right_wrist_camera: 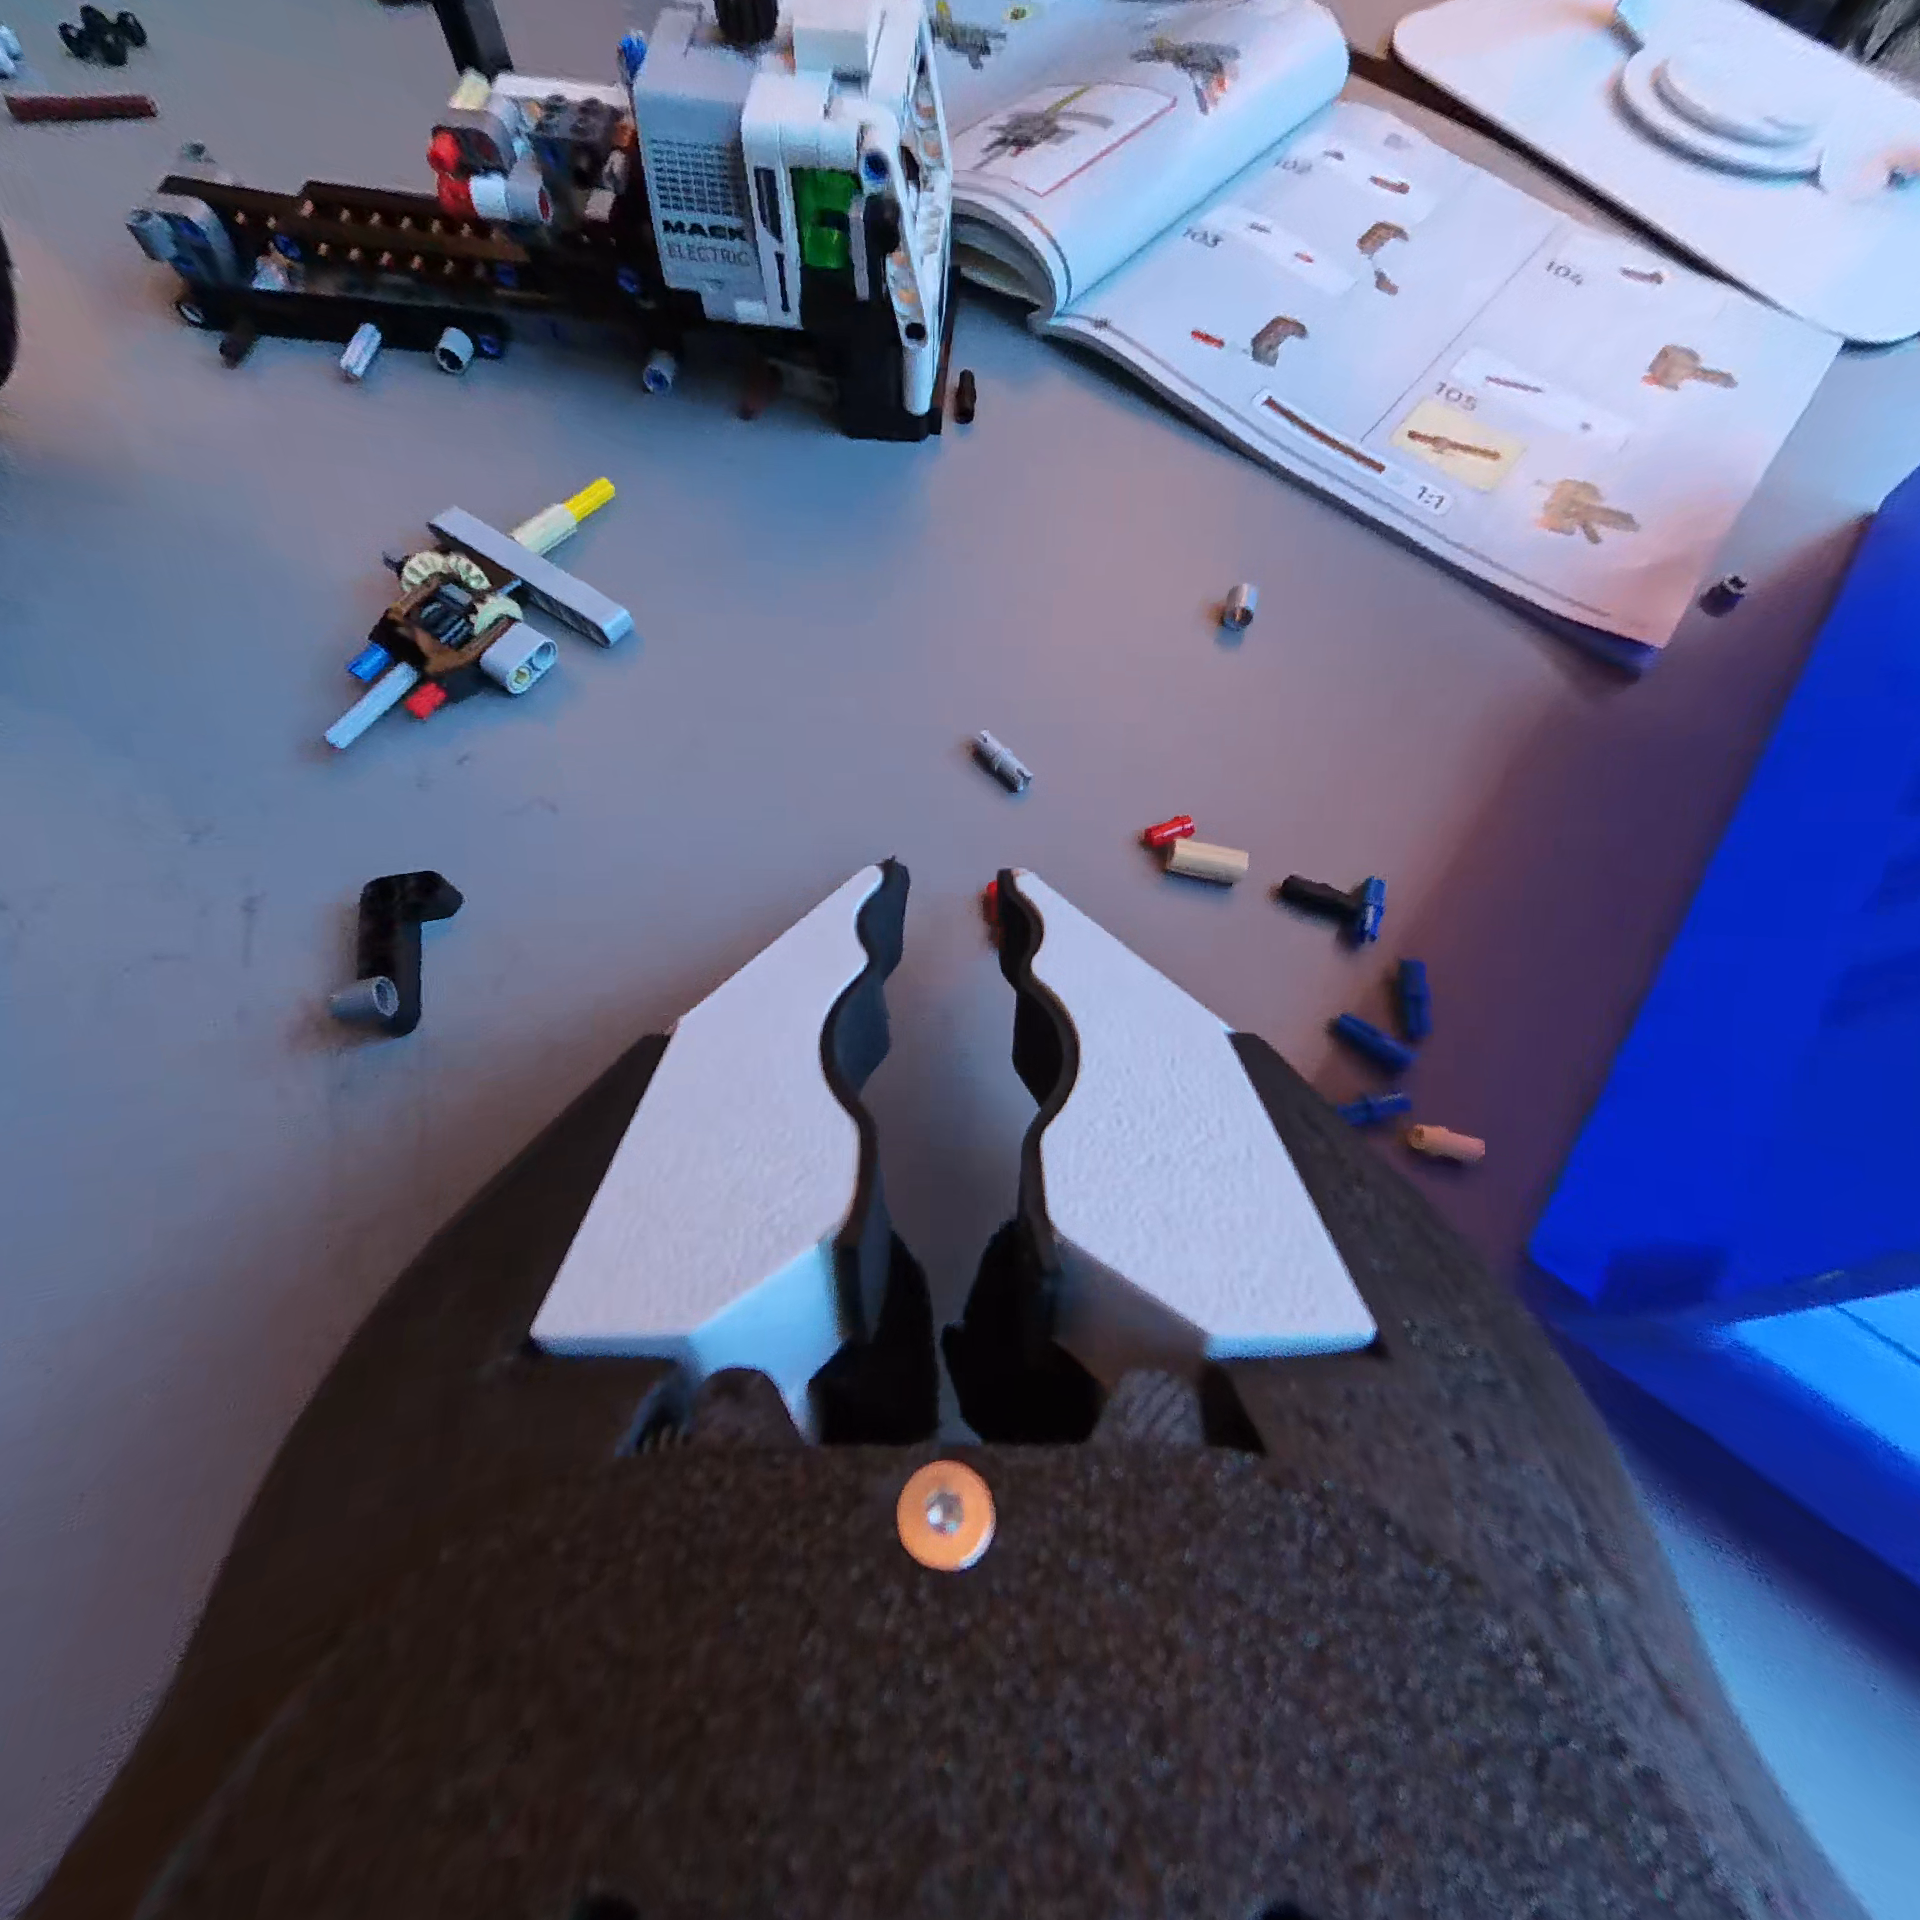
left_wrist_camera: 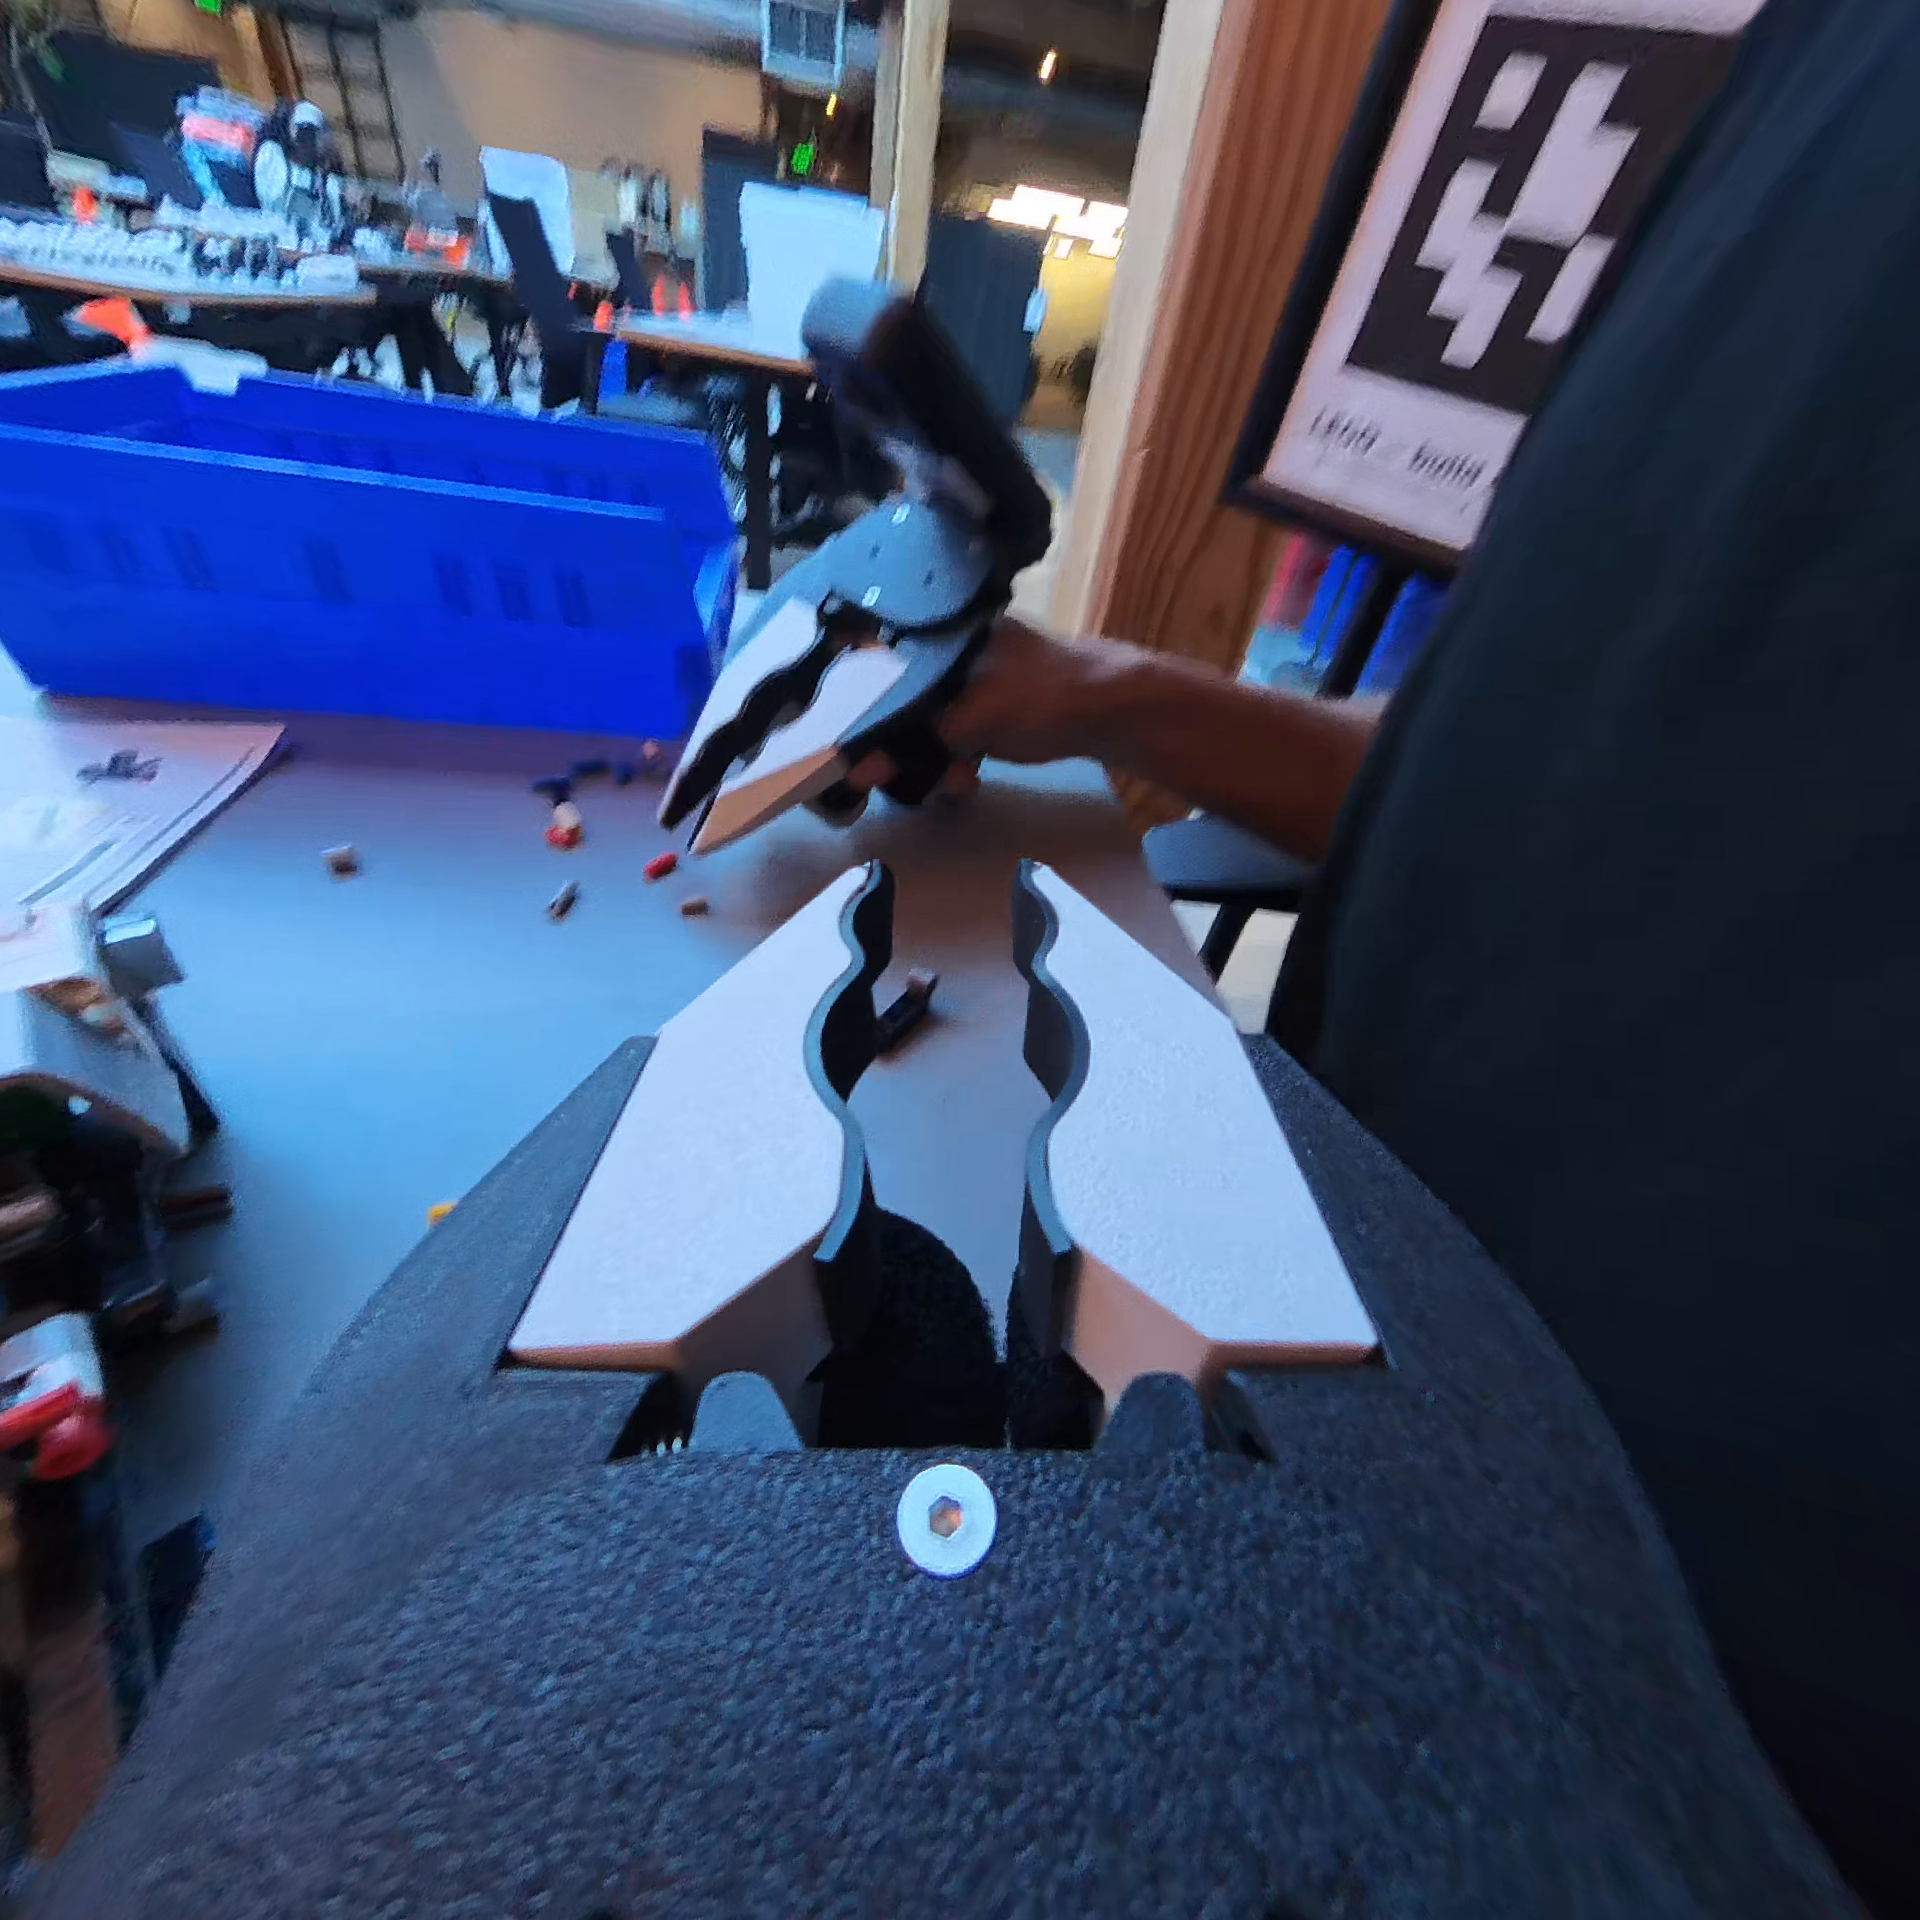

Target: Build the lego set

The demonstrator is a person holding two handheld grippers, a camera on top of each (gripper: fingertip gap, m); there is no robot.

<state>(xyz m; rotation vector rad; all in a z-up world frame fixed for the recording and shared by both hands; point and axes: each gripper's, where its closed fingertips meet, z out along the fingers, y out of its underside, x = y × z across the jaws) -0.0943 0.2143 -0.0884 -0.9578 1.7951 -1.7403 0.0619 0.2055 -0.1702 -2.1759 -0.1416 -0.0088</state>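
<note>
Both the left claw (left_wrist_camera: 951,868) and right claw (right_wrist_camera: 948,871) gape empty above the worktop (right_wrist_camera: 727,831), the half-built truck (right_wrist_camera: 727,208) well beyond, so a hasty pinch could flick the small red pin (right_wrist_camera: 1169,831) away

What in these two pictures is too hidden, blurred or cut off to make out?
- Small red piece, right wrist view: mostly behind the right gripper's fingertip.
- Dark piece, left wrist view: partly behind the left gripper's finger, shape unclear.
- Truck model: top cut off by the right wrist view's edge.
- Blue bin: contents hidden by its wall in the left wrist view.
</note>
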